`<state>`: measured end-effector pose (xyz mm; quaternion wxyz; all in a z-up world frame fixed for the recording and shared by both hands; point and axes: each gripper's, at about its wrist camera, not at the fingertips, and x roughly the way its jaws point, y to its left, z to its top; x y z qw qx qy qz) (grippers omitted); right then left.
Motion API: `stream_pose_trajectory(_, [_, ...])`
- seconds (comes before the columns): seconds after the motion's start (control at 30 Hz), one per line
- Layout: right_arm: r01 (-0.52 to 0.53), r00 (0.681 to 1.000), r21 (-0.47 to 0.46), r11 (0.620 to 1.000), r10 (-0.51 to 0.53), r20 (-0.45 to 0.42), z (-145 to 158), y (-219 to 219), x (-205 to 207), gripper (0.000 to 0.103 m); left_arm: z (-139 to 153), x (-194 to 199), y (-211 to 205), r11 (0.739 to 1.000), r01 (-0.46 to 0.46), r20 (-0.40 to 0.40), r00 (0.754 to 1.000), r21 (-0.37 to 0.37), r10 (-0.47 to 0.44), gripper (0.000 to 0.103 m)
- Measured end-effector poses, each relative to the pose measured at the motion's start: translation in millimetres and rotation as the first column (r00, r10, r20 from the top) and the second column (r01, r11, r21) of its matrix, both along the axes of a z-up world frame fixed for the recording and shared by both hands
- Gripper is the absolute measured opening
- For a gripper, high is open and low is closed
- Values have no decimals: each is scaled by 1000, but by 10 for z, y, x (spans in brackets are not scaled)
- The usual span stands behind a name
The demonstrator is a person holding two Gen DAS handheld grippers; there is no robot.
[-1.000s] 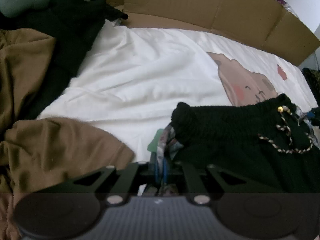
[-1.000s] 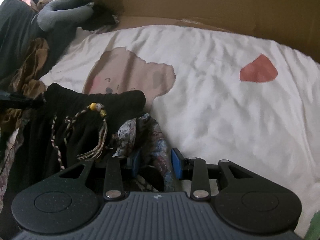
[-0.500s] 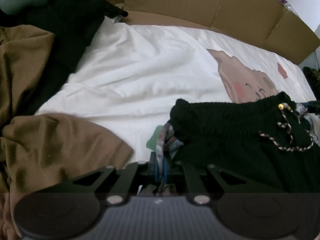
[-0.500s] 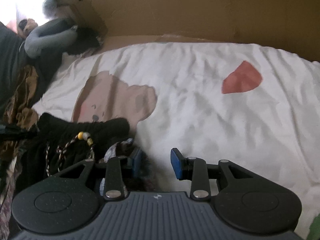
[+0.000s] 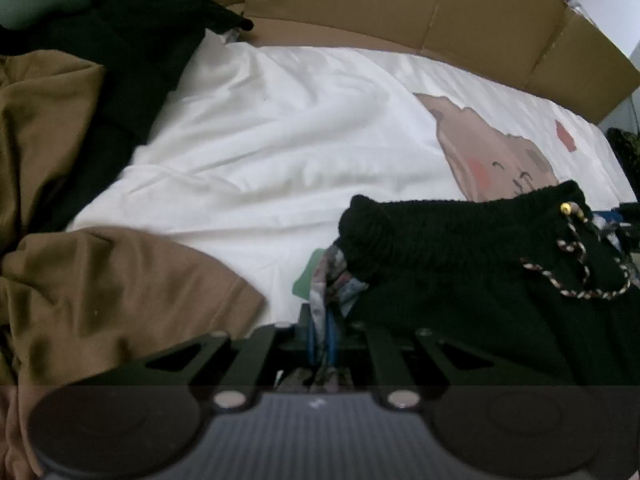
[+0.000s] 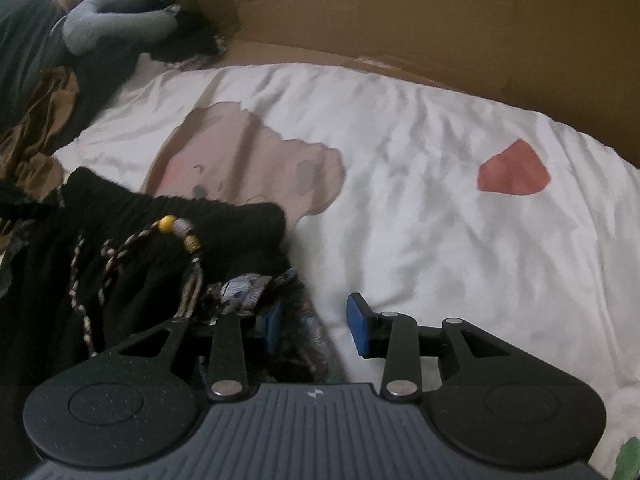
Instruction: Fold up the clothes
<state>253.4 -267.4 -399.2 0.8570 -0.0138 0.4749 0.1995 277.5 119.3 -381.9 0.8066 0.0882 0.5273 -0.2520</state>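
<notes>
the black garment (image 5: 472, 264), with its elastic waistband and beaded drawstring (image 6: 176, 226), lay at the near edge of the white bedsheet (image 5: 280, 152), its patterned lining (image 6: 248, 290) showing at both waist corners. the left gripper (image 5: 322, 332) had its jaws pressed together, pinching the patterned fabric at one corner. the right gripper (image 6: 314, 326) stood with jaws spread at the opposite corner, fabric lying between the blue pads (image 6: 357, 326) but not clamped. the step looked like securing both waist corners before spreading the piece flat; the next move probably called for closing the right jaws on that corner. brown clothing (image 5: 104, 300) and a cardboard wall (image 6: 400, 20) lay beyond.
</notes>
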Motion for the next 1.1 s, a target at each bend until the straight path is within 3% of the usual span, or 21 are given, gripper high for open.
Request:
stream_pose_trajectory(0.33, [-41,999,-35,999,41,-12,9,132,-149,37,-19,-11,-10,1000,4,-1,1000,2,-4,8])
stream_pose_trajectory(0.57, [15,1000,40,999,-15,-2,189,-113,-56,38,-19,-12,-5,1000,6,-3,1000,-2,-6,8])
stream_pose_trajectory(0.77, [59,998,13,998,-60,20,144,-174,10,38,-22,-15,-10,1000,10,-2,1000,-2,-10,8])
stream_pose_trajectory(0.97, [-9,999,-98,995,14,51,19,75,-106,39,-26,-19,-13,1000,10,-3,1000,-2,-10,8])
stream_pose_trajectory(1.1, [-45,998,-103,994,50,39,4,193,-174,37,-26,-21,-8,1000,12,-4,1000,-1,-12,8])
